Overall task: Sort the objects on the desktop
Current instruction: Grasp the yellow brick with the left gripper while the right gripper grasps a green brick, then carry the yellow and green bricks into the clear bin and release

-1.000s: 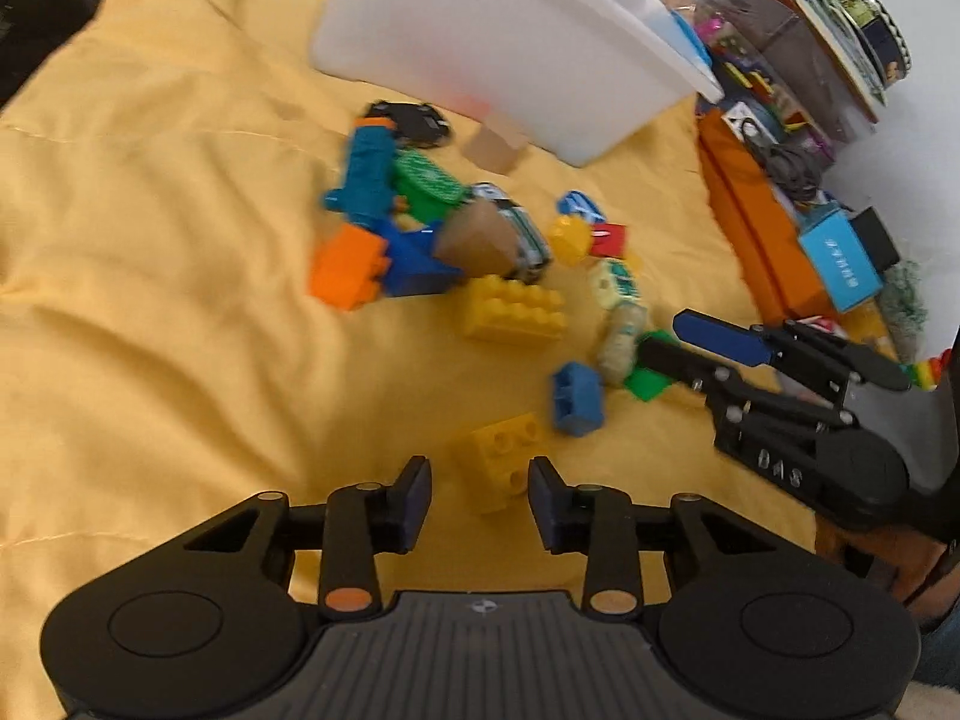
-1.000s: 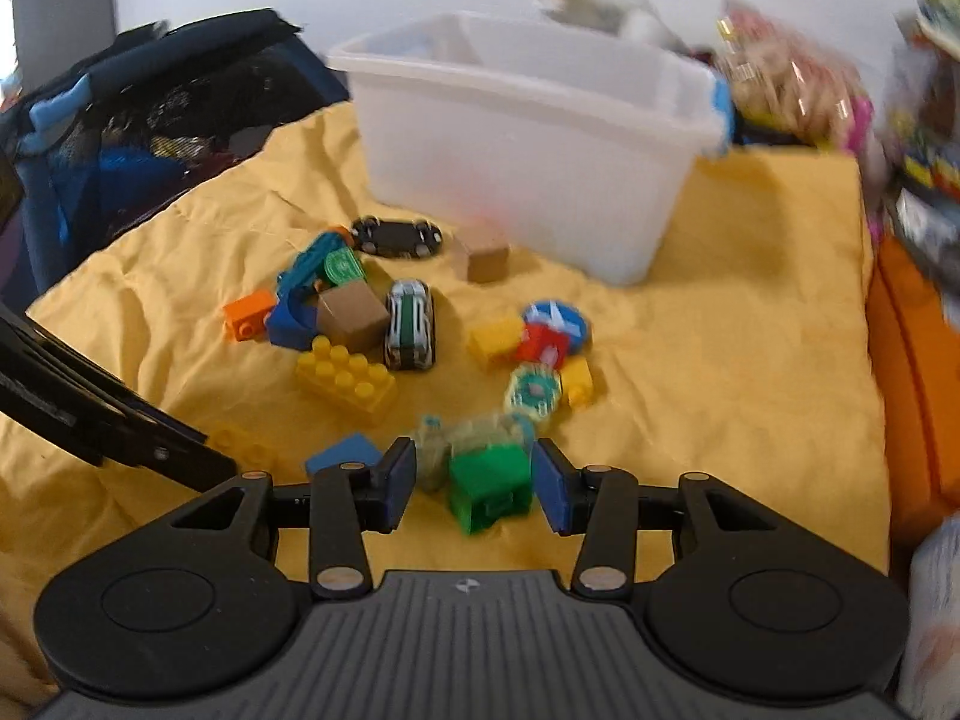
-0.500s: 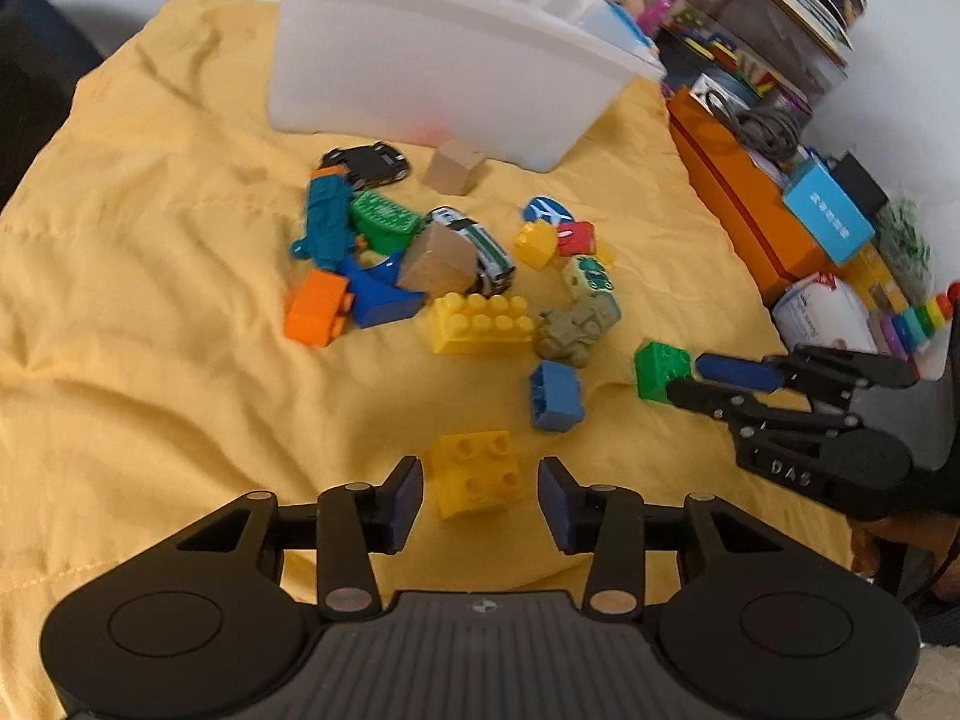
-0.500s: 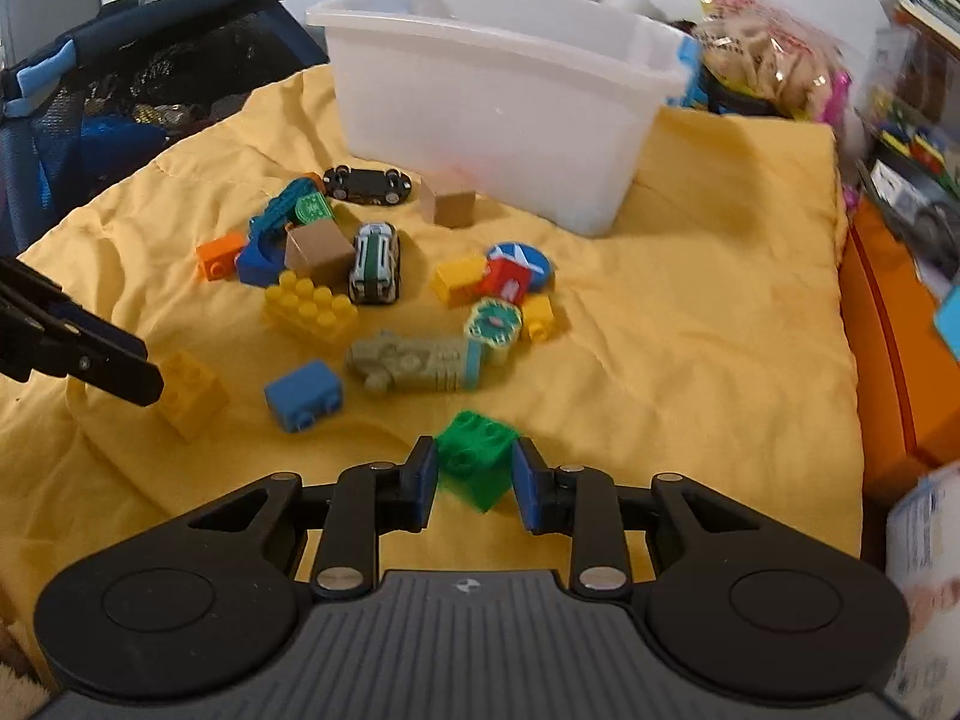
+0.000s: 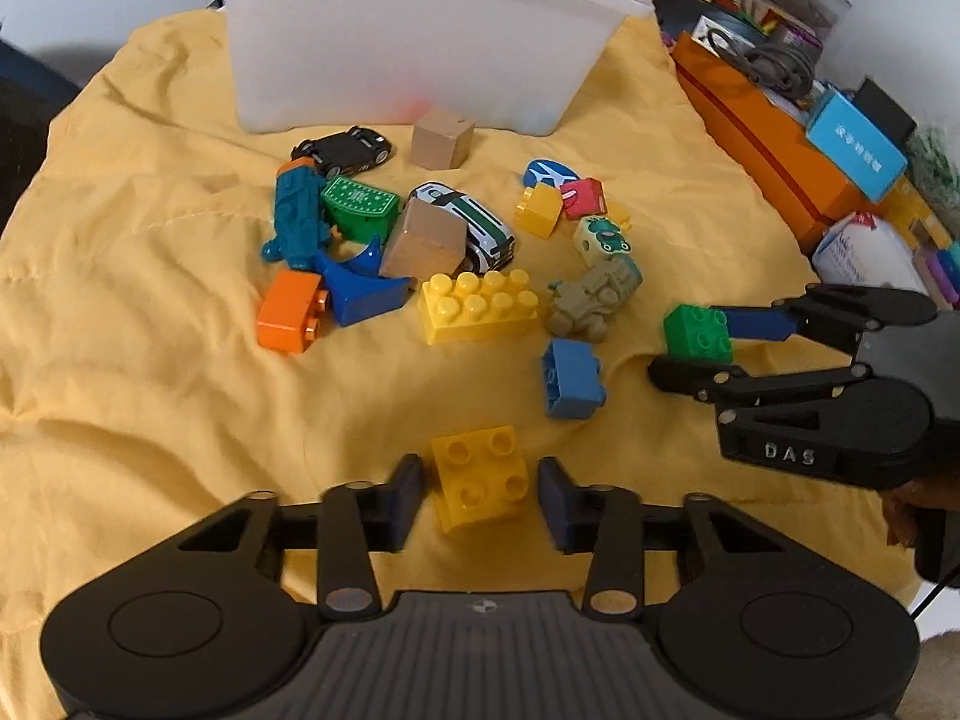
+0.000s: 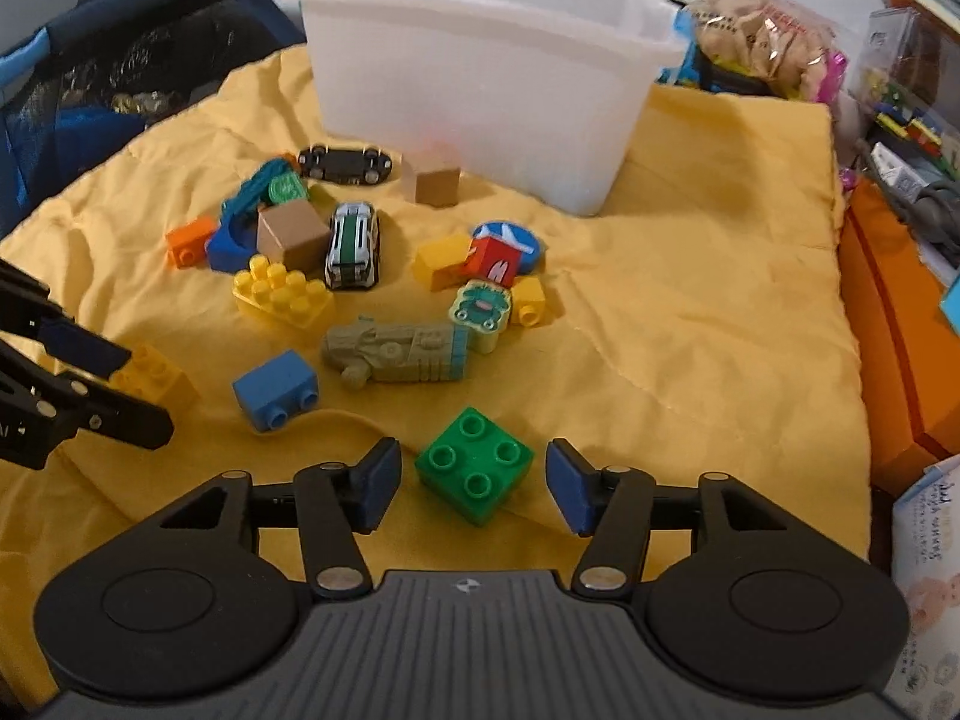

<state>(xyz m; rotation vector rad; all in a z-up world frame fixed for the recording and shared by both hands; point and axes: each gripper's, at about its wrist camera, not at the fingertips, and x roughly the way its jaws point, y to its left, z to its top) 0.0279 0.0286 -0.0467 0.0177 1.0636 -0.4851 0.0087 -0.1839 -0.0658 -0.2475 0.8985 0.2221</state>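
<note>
Our left claw (image 5: pixel 479 497) sits w/ its pads apart, straddling a yellow 2x2 brick (image 5: pixel 480 477) that lies on the yellow cloth (image 5: pixel 150 360). We see a sliver of gap on each side of the brick, so the pads aren't pressing it; the jaws have just been closing a bit w/ the brick between them.

Our right claw (image 6: pixel 474 483) is also apart, jaws having just been opening around a green 2x2 brick (image 6: pixel 475 464). That brick rests studs-up on the cloth, clear space either side, not gripped. From the left wrist view we see the same green brick (image 5: pixel 699 331) between the right claw's two fingers, over on the right.

Rest of the toys lie scattered further out on the cloth. Nearest our left claw: a blue brick (image 5: pixel 571 378), on its side. Beyond it a yellow 2x4 brick (image 5: pixel 477 306), studs up, and a tan toy vehicle (image 5: pixel 594 299) just beside it. Behind those, a wooden cube (image 5: pixel 423 243) leans against a green-and-white toy car (image 5: pixel 465 225). To the left of them: an orange brick (image 5: pixel 290 319), a blue curved piece (image 5: pixel 360 288), a teal toy (image 5: pixel 297 213), a green piece (image 5: pixel 359 204). A black toy car (image 5: pixel 343 150) and a second wooden cube (image 5: pixel 443 138) sit near the white plastic bin (image 5: pixel 414 36), which stands at the far end of the cloth. Right of the cloth we see an orange box (image 5: pixel 774 150) w/ clutter on it.
</note>
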